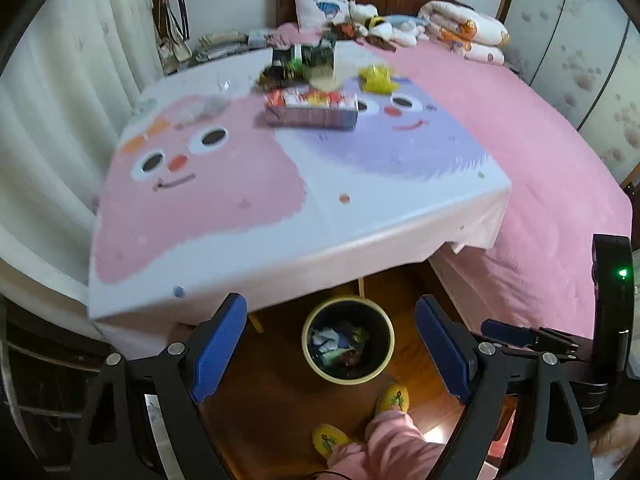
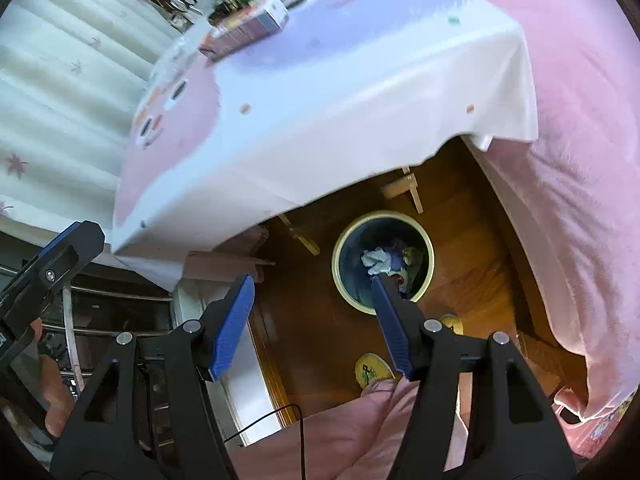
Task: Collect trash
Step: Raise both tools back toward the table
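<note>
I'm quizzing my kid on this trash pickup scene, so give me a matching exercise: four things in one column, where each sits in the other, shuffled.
Things:
1. round cream-rimmed trash bin
2. flat colourful printed box
3. yellow embroidered slippers
4. white square pillow

Places:
A. against the wooden headboard
B. on the person's feet
C. on the cartoon tablecloth
D. on the wooden floor by the table

Pairs: 1-D, 2-C, 3-B, 4-A

I see soft, even room light on both feeds, with a dim floor point(image 2: 312, 340) under the tabletop point(image 1: 280, 208). Motion blur smears the clutter point(image 1: 312, 80) and cloth edge. Fisheye bending and black corners frame both views.
</note>
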The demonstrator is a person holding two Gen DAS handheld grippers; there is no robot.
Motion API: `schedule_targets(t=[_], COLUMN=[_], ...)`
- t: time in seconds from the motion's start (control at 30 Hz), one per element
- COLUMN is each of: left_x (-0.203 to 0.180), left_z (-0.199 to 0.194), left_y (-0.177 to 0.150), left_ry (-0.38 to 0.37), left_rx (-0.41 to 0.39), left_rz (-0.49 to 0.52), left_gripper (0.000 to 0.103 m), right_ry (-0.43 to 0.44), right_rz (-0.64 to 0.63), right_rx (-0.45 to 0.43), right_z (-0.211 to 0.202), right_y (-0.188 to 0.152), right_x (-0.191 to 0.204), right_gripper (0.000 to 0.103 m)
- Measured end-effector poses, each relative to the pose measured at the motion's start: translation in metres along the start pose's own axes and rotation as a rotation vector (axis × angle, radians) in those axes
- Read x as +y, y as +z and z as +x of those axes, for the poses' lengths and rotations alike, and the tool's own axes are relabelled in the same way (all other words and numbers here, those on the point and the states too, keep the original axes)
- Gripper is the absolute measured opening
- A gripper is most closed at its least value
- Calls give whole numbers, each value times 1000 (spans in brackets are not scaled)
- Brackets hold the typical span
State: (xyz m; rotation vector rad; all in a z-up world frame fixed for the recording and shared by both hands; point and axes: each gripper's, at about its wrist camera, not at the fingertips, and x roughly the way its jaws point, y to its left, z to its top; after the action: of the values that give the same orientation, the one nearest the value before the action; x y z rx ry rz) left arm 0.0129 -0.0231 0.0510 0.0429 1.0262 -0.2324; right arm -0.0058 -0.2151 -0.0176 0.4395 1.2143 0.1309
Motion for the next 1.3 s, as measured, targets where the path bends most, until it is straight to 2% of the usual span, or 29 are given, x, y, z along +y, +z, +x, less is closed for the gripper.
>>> schedule_targets(t=[0.33,0.63,0.77,0.93,1.07,1.3], left_x=[20,38,48,63,77,81], left_z=[-54,-67,-49,-16,22,91], left_y=[24,55,75,103,141,197], left_ry=[0,8,50,101,147,212], left_rx=[-100,-152,-142,-117,-97,-7], left_rz=[3,-29,-56,-113,-188,-280], left_gripper=[87,87,87,87,87,87], right_ry=[-34,-66,-67,-55,-33,-29], right_rz=[-92,-203,-264,-369,-462,-681], right_rx=[-155,-222,-234,-225,-171,-66], right_z=[-61,-76,-64,-33,10,83], right_y=[31,84,122,179,234,303], right_x=[41,80,96,113,119,121], right_gripper=[58,58,59,65,66,67])
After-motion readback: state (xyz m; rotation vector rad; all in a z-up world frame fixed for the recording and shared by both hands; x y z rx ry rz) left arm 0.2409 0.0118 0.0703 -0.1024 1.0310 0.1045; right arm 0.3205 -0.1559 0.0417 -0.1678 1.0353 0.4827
